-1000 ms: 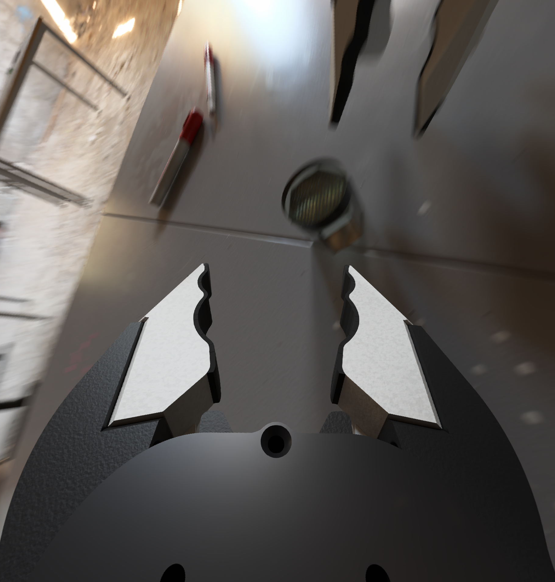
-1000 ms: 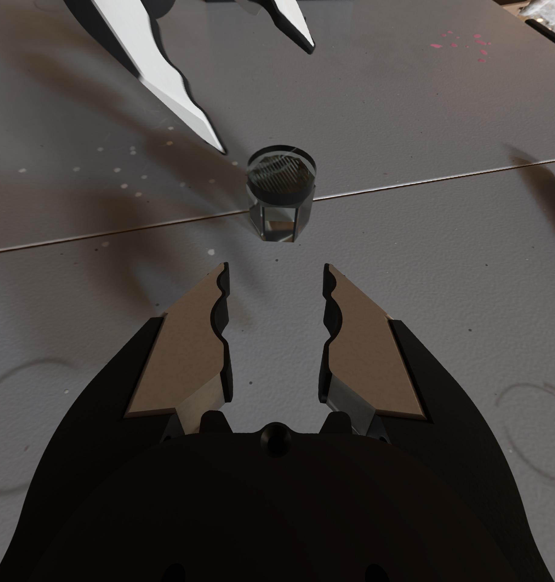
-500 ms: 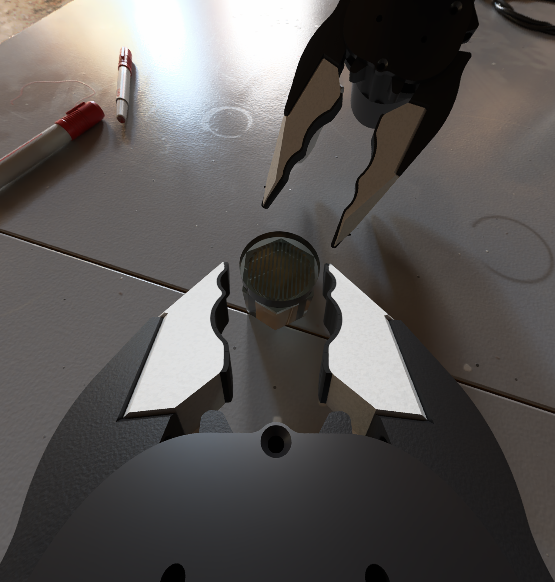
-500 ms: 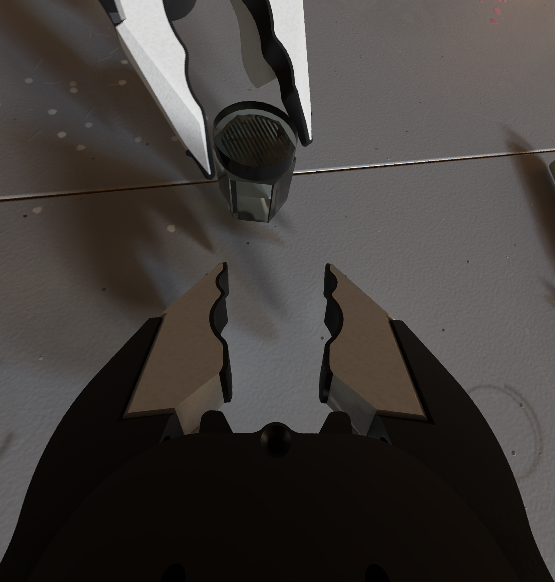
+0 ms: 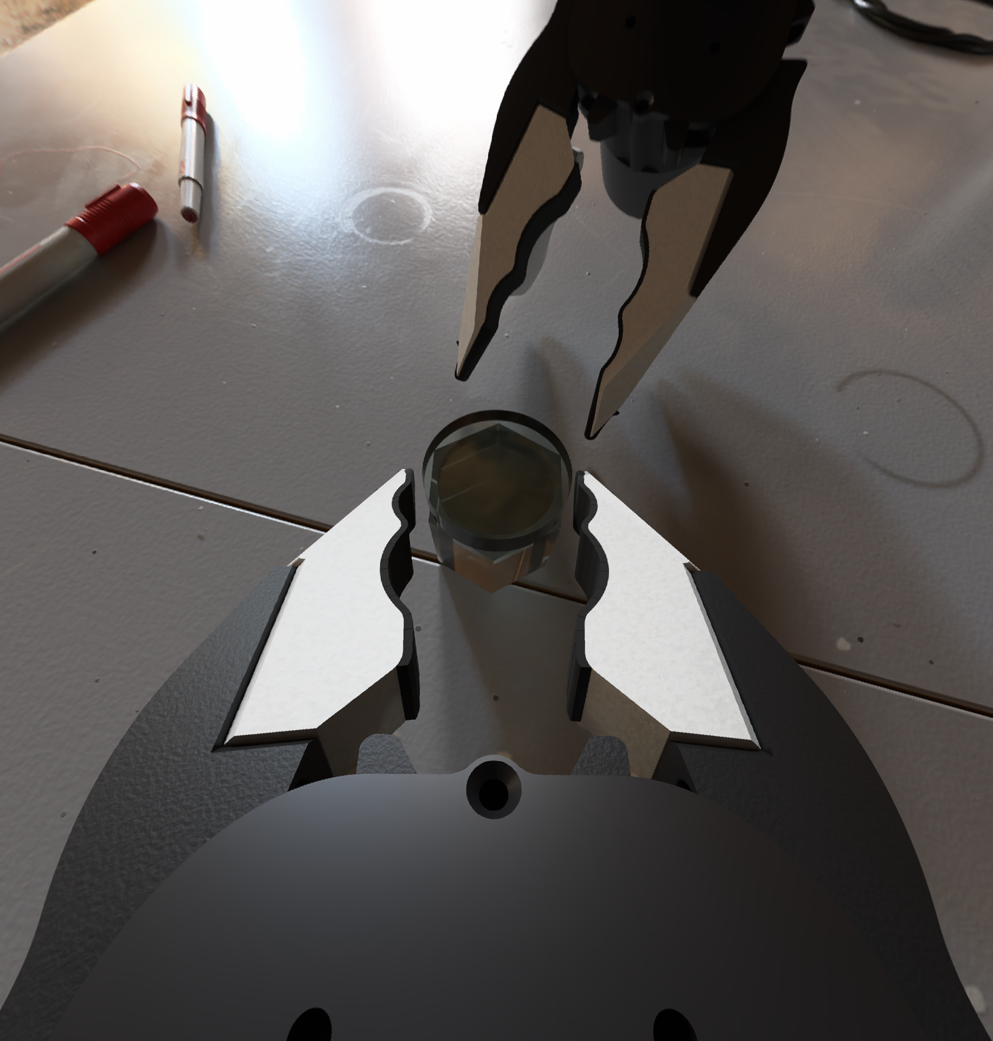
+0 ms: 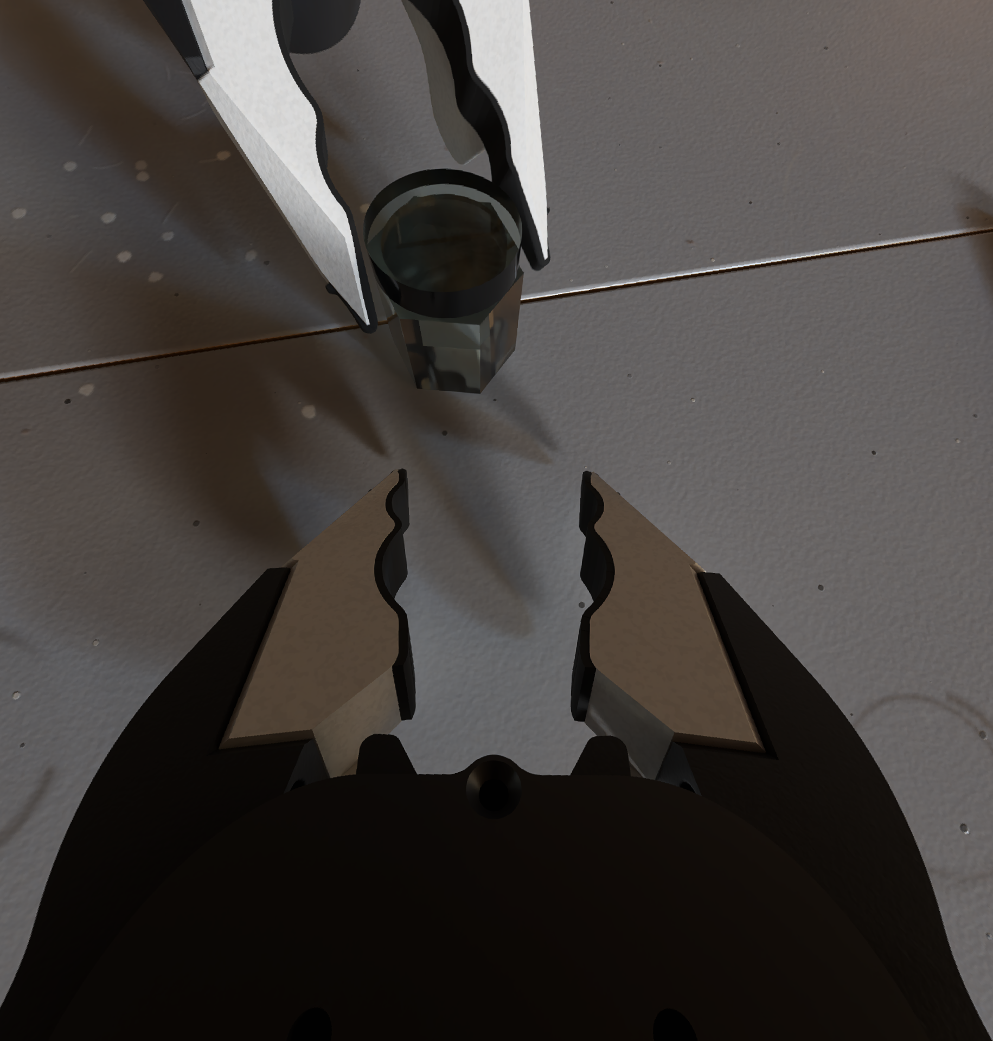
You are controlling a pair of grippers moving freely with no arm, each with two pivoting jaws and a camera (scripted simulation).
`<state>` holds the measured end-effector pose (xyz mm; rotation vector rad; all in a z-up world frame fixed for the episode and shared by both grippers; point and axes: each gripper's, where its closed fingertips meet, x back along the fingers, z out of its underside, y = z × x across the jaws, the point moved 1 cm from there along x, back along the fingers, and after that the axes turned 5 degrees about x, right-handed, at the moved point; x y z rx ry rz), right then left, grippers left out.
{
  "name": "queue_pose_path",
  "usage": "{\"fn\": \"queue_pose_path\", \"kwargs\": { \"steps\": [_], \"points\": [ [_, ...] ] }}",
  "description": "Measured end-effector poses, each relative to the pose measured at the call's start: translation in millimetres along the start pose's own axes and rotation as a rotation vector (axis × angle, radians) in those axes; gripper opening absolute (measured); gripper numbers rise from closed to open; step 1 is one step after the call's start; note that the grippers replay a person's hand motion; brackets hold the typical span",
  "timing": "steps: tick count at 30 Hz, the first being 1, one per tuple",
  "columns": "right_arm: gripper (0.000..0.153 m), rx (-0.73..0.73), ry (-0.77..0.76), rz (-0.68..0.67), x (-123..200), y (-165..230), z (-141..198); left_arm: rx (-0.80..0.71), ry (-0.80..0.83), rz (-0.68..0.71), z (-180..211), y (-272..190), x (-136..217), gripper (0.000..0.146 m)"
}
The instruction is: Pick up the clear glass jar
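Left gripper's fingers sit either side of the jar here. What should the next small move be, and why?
Probably close the left gripper on the jar. Its open fingers already flank the jar's round top, which stands upright on the table; gaps look slim on both sides. The right gripper is open, short of the jar, and can stay put.

Between the left gripper's matt white, paper-like fingers stands the glossy clear glass jar. Beneath the fingers, the grey table looks finely grained, with a soft sheen.
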<state>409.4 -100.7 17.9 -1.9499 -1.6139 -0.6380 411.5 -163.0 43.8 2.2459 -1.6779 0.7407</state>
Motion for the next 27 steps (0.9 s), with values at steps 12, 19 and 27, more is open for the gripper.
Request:
{"fn": "queue_pose_path", "kwargs": {
  "steps": [12,19,27],
  "points": [
    [0.063,-0.093,-0.022,-0.057,3.2,-0.5,-0.6,-0.055,0.056,-0.007,4.0,-1.4,-3.0,0.052],
    [0.065,-0.574,-0.253,-0.316,17.6,3.8,-19.0,-0.263,0.037,-0.116,-4.5,-3.6,-6.1,0.052],
    [0.064,-0.578,-0.339,-0.24,23.2,2.9,-33.1,-0.587,-0.051,-0.33,-35.3,-13.1,-5.7,0.052]
  ]
}}
